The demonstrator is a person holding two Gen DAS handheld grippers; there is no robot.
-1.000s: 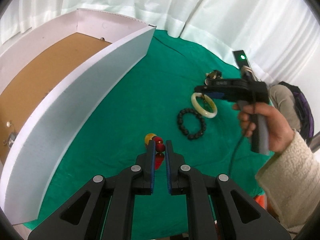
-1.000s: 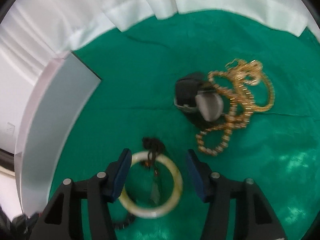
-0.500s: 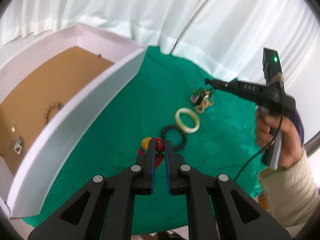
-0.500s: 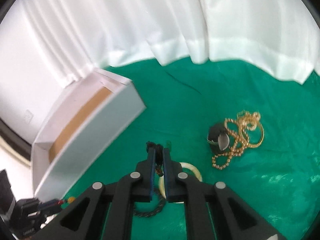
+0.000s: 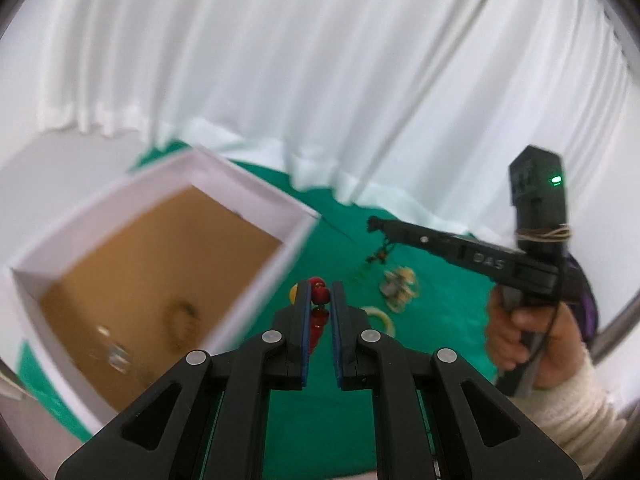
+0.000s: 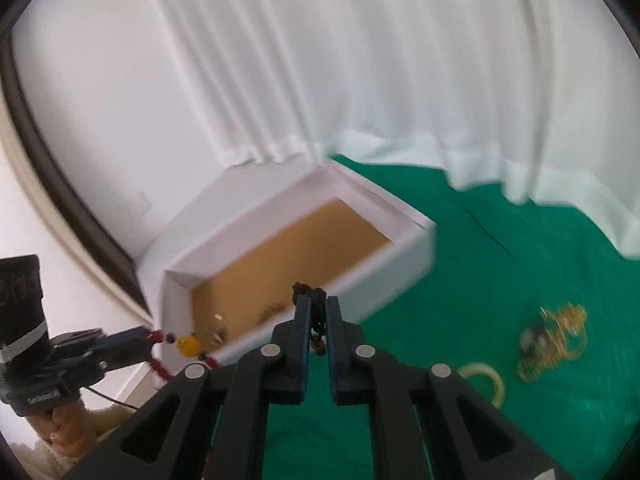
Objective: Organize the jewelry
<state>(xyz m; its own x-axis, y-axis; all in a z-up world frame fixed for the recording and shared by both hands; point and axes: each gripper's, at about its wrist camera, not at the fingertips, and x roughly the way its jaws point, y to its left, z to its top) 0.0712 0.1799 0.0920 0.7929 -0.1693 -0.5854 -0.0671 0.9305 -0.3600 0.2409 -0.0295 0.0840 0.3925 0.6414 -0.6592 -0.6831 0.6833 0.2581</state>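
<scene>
Jewelry is pinched in both of our grippers, both held up off the green cloth (image 6: pixel 500 280). Our left gripper (image 5: pixel 320 300) is clamped on a red bead strand (image 5: pixel 318 296); a yellow bead (image 5: pixel 294 292) sits at the outer side of the left finger, and red beads hang down between the pads. In the right wrist view the same strand (image 6: pixel 160 368) dangles from the left tool's tips, yellow bead (image 6: pixel 188 345) included, near the box's near corner. Our right gripper (image 6: pixel 316 308) is closed on a dark corded piece (image 6: pixel 316 296): a black knot sticks out above the tips, and a small orange bead hangs between the fingers. From the left wrist view we see the right gripper (image 5: pixel 374 224) with that cord (image 5: pixel 380 252) trailing below its tip.

Past both grippers stands the white box (image 5: pixel 248 184), open, brown floor, with a beaded bracelet (image 5: pixel 180 316) and small blurred bits inside. On the cloth to the right lie a pale bangle (image 6: pixel 486 380) and a gold chain pile (image 6: pixel 556 336) tangled around a dark grey thing we can't identify. Bangle and pile are near each other, apart. White curtain (image 6: pixel 360 80) behind everything. Motion blur is heavy.
</scene>
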